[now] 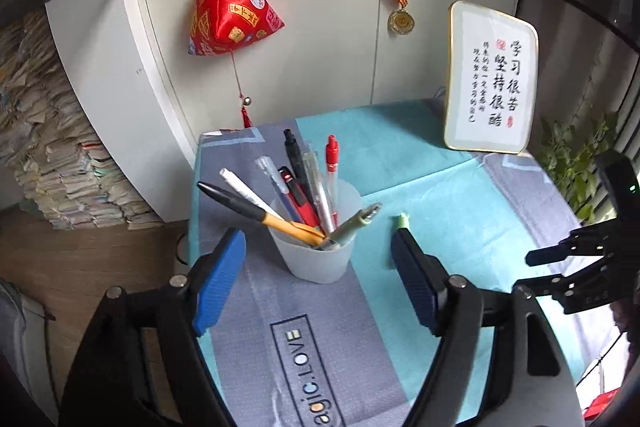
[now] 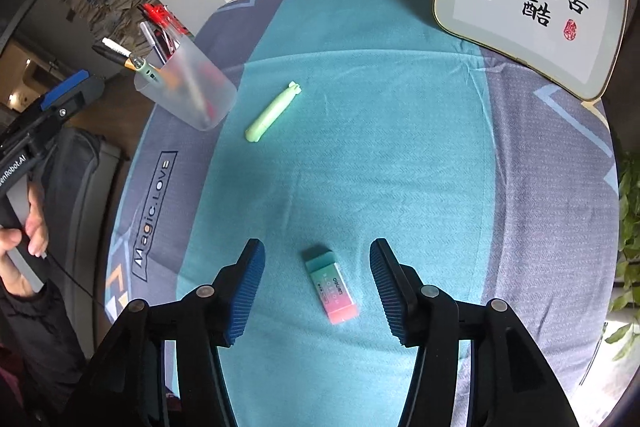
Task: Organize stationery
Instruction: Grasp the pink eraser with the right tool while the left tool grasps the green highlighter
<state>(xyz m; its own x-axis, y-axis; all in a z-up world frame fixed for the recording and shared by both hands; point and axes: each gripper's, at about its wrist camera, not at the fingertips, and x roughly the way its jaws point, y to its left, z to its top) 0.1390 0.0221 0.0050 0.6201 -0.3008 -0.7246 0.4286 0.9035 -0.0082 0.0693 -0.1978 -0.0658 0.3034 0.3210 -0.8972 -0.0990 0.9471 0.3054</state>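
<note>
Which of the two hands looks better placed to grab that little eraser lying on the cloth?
The right: its open gripper already straddles the eraser, while the left gripper faces the pen cup.

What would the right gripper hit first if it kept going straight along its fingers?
Most likely the eraser: it lies on the teal cloth between the open fingers of the right gripper, untouched. The gripper's height above it is hard to judge.

A teal-and-grey cloth (image 2: pixel 360 167) covers the bench; near the pen cup (image 2: pixel 200 95) lie a green cap (image 2: pixel 272 113) and, farther off, an eraser (image 2: pixel 331 285).
</note>
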